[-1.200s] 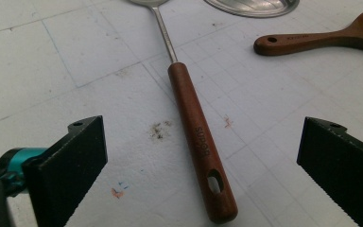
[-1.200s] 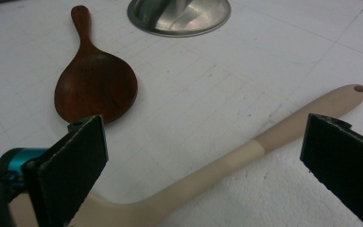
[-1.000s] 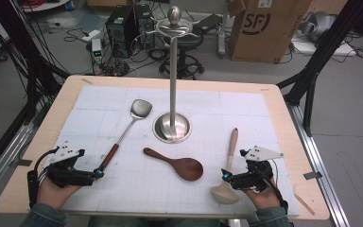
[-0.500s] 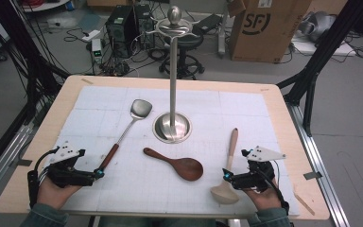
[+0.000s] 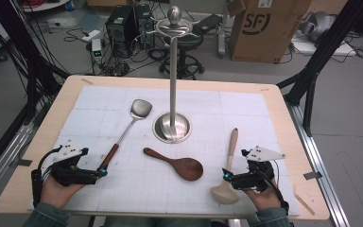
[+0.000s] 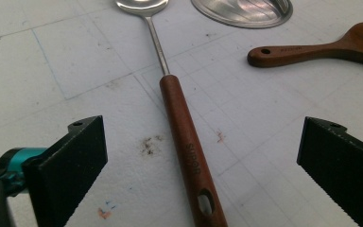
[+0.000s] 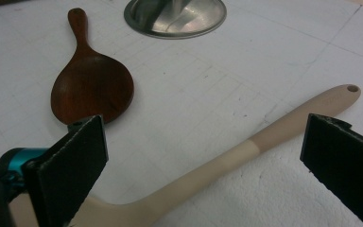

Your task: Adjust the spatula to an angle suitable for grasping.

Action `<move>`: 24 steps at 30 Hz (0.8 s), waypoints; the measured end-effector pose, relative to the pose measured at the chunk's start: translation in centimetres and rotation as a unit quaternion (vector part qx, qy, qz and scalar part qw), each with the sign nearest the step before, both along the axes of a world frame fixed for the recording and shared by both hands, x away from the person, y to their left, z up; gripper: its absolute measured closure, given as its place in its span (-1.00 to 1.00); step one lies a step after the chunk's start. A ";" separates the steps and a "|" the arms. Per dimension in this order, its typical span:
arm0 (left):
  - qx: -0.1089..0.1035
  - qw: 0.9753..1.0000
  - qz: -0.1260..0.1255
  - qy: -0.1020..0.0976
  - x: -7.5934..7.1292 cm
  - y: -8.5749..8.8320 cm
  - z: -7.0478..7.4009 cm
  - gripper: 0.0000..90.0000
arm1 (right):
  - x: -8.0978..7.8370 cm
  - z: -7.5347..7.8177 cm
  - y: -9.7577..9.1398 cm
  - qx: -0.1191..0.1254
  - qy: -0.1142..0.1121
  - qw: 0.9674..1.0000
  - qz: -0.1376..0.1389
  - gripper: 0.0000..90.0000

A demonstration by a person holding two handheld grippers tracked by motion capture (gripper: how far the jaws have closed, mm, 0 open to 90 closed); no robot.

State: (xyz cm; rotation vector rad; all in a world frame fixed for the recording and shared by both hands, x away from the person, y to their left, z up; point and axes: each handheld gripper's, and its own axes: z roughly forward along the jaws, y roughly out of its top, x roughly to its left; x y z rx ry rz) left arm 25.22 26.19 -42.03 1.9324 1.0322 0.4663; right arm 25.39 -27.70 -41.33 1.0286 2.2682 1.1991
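White gridded paper [image 5: 90, 118] is covering most of a wooden table [image 5: 283, 123], and beyond it cables, a stool and a cardboard box [image 5: 262, 28] are sitting on the grey floor. At the table's middle a tall steel stand [image 5: 172, 94] is rising from its round dished base, and nothing is lying in that base or hanging from the hooks at its top. The left gripper [image 5: 99, 173] is resting at the near left with its jaws wide apart, and the wooden handle of the steel spatula [image 6: 184, 142] is lying on the paper between them, untouched. The right gripper [image 5: 226, 177] is sitting at the near right, jaws equally wide apart, straddling the pale wooden spoon [image 7: 227, 161] just above its bowl. Between the two tools a dark wooden spoon [image 5: 179, 164] is lying flat, its bowl pointing toward the right gripper.
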 end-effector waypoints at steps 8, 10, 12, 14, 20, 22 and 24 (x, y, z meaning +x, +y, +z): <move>-0.007 1.000 0.002 0.001 1.1 -0.8 0.1 -0.93 | 0.1 -0.1 -0.2 -0.002 -0.001 1.000 -0.001 -0.99; -0.004 1.000 -0.002 -0.001 1.6 -1.4 0.2 -0.93 | -0.1 -0.1 -0.3 0.000 -0.001 1.000 -0.003 -0.99; -0.008 1.000 -0.004 -0.002 1.9 -1.7 0.2 -0.93 | -0.3 0.0 -0.5 0.001 -0.003 1.000 -0.005 -0.99; -0.012 1.000 -0.001 -0.003 2.1 -1.8 0.3 -0.93 | -0.4 0.0 -0.6 -0.001 -0.007 1.000 -0.006 -0.99; -0.005 1.000 0.018 -0.001 3.4 -2.0 0.1 -0.93 | -0.6 -0.1 -0.8 -0.001 -0.006 1.000 -0.009 -0.99; 0.003 1.000 0.023 0.002 3.6 -2.0 0.0 -0.93 | -0.6 -0.1 -0.8 -0.002 -0.005 1.000 -0.009 -0.99; 0.015 0.999 0.029 0.009 4.0 -2.0 -0.2 -0.93 | -0.6 -0.1 -0.8 -0.003 -0.006 1.000 -0.008 -0.99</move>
